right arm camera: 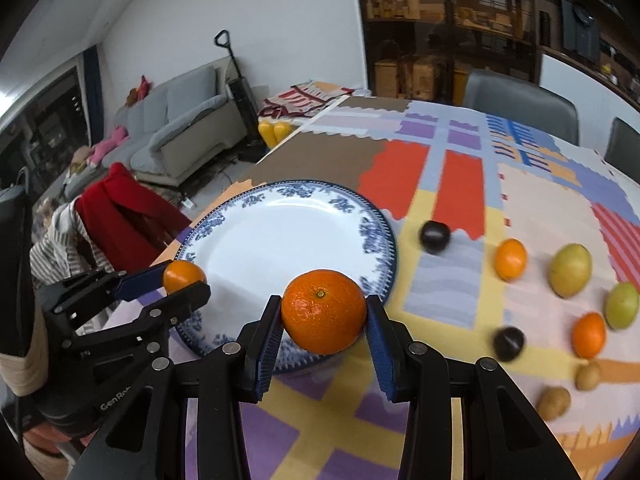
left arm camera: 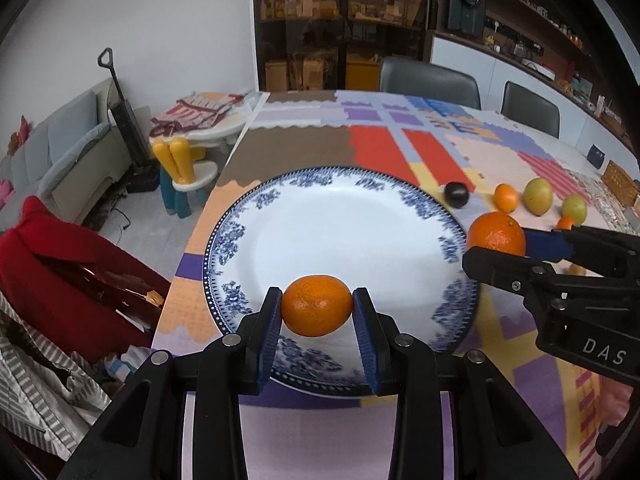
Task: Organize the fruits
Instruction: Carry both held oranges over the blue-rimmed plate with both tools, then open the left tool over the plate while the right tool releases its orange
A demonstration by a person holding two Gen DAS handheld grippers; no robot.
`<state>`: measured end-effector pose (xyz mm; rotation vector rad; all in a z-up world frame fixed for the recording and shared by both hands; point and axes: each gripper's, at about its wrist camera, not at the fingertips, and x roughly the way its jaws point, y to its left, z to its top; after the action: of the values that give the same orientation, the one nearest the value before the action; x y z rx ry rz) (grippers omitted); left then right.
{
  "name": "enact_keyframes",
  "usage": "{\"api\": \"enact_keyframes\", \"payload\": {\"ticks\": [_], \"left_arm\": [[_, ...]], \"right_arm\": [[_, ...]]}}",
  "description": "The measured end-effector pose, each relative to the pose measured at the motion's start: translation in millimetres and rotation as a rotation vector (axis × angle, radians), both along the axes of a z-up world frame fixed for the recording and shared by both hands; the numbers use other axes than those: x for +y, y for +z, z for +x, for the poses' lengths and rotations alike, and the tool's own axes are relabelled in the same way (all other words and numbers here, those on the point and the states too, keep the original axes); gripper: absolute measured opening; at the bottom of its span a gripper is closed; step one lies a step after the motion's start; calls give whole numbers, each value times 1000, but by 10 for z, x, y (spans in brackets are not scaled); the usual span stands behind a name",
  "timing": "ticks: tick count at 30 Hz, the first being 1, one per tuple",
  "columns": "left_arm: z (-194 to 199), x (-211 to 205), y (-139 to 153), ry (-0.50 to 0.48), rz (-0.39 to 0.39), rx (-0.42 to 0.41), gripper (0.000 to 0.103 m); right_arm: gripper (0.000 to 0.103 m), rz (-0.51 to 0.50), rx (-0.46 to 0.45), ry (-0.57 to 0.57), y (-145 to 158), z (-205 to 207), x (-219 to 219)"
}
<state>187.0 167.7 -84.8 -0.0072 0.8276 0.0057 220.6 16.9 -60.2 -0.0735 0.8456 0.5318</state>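
A white plate with a blue floral rim lies near the table's left edge, nothing on it. My left gripper is shut on a small orange above the plate's near rim. My right gripper is shut on a larger orange, held over the plate's right rim. Loose on the cloth to the right lie two dark plums, two more oranges, two yellow-green fruits and two small brown fruits.
A patchwork cloth covers the table. A woven basket stands at the far right. A chair with a red garment stands off the table's left edge; grey chairs stand at the far side.
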Motion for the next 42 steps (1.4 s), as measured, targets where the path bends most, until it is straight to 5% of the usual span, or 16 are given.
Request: {"api": "enact_keyframes", "payload": {"ticks": [16,21,24,37,42], "left_arm": [[190,52,-188,-13,21,48,35],[158,66,-139,-4,28,39,45],[96,66,-76,16,42,22,50],[-372,-264,417,-21,28,-106,64],[-522,-475,625,-44,33,-165,73]], "right_arm": [[42,-58,38,59,-316,240,238],[43,-61,49,64,-338,244,245],[55,-53,23,49,-274,201,210],[55,9,-116,-19,160,-218,-228],[64,29,-162,-60,346,-390,-484]]}}
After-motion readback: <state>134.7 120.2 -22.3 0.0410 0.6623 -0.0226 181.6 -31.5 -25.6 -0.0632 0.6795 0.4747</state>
